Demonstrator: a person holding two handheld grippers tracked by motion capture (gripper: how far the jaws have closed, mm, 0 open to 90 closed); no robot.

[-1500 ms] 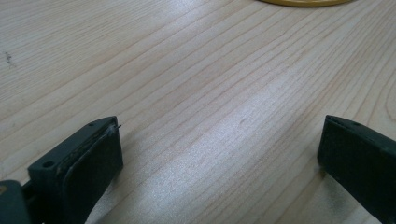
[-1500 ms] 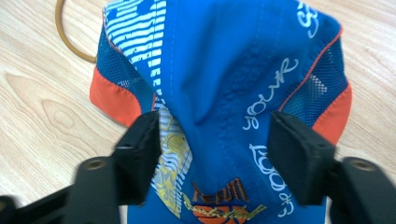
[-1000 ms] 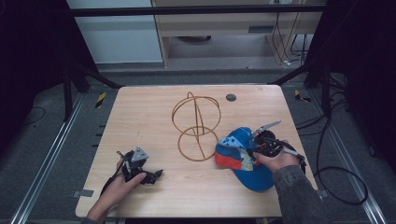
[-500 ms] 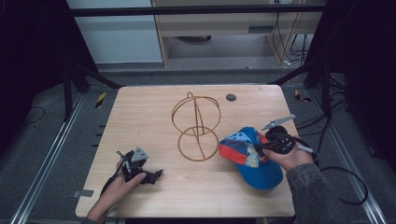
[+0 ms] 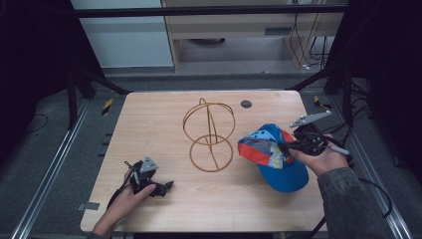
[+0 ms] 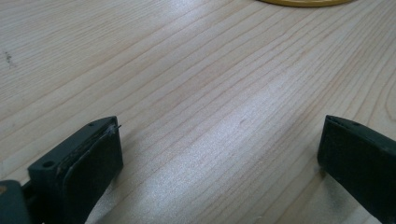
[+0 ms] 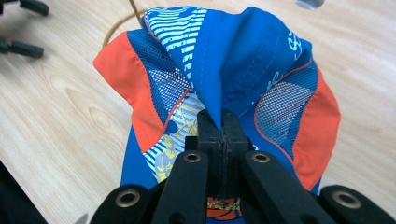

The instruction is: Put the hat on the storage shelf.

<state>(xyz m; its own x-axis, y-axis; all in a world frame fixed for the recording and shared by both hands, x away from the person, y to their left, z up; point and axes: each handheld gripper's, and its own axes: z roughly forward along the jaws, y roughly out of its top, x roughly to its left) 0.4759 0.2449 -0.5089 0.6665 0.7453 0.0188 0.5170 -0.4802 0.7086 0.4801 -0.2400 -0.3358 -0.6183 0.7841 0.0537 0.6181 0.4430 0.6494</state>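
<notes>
A blue cap (image 5: 272, 158) with orange mesh panels and a striped print hangs above the right side of the table. My right gripper (image 5: 286, 148) is shut on a fold of its blue fabric. In the right gripper view the jaws (image 7: 219, 117) pinch that fold, and the cap (image 7: 243, 51) droops away from them. A gold wire stand (image 5: 209, 134), a sphere of hoops on a ring base, stands at the table's middle, just left of the cap. At the front left, my left gripper (image 5: 163, 187) rests on the wood. Its jaws (image 6: 219, 154) are wide open around bare tabletop.
The wooden table (image 5: 149, 119) has a small dark disc (image 5: 246, 104) set into its far side. An arc of the stand's gold ring (image 6: 303, 2) shows ahead of the left gripper. Metal rails run along both table sides, and cables hang at the right.
My right gripper has risen and drifted right with the cap, lifting the cap off the table. The left gripper has stayed where it was.
</notes>
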